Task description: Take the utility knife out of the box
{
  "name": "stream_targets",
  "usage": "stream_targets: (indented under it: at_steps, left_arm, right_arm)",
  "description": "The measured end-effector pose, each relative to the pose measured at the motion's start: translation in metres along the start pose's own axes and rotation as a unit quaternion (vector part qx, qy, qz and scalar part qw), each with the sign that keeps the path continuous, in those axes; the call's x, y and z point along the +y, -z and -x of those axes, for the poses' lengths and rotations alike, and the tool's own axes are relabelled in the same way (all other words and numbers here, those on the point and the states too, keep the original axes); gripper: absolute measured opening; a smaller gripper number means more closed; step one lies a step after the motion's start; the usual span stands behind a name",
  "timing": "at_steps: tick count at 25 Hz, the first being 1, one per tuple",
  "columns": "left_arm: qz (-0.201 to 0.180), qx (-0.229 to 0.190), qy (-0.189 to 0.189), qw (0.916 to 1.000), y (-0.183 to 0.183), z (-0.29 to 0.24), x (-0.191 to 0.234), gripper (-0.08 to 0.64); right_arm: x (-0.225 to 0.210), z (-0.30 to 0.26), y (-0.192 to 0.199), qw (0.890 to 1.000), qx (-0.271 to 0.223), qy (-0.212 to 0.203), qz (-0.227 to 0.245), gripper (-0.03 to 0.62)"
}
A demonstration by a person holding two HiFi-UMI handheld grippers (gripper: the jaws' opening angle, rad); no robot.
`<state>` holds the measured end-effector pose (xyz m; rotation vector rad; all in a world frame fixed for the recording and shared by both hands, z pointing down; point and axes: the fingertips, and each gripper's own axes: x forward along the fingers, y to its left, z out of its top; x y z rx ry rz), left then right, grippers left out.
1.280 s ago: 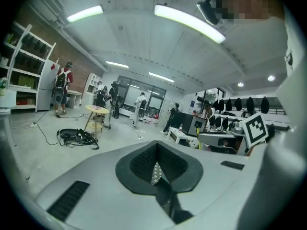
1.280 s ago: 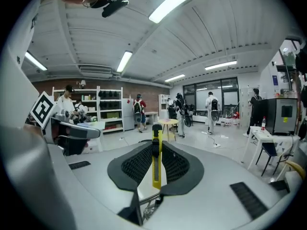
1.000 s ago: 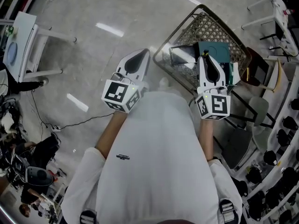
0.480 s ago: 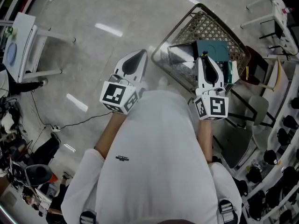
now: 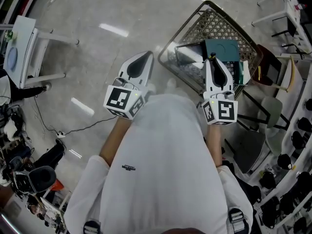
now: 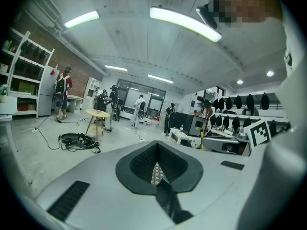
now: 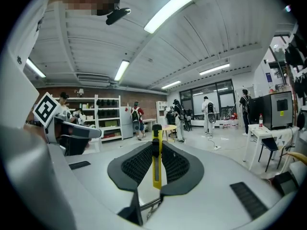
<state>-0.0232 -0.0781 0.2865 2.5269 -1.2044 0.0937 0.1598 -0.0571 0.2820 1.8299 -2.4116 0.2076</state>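
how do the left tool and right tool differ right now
The right tool is shut on the yellow utility knife, pinched between its jaws. The left tool has its jaws together with nothing between them. In the head view the right tool is over the wire basket, while the left tool is over the floor beside it. Both are white, carry a marker cube and point forward.

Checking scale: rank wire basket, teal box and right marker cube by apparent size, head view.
Largest: wire basket. Teal box and right marker cube look alike; the cube sits nearer the camera, so unranked.
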Motion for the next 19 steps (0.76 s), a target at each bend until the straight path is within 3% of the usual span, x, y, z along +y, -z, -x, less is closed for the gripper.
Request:
stream_targets:
  at_steps: [19]
  left_arm:
    - [-0.005, 0.006, 0.014, 0.9999, 0.000, -0.014, -0.004, 0.002]
  right_arm:
    - [-0.008, -0.007, 0.003, 1.000, 0.004, 0.002, 0.003, 0.052]
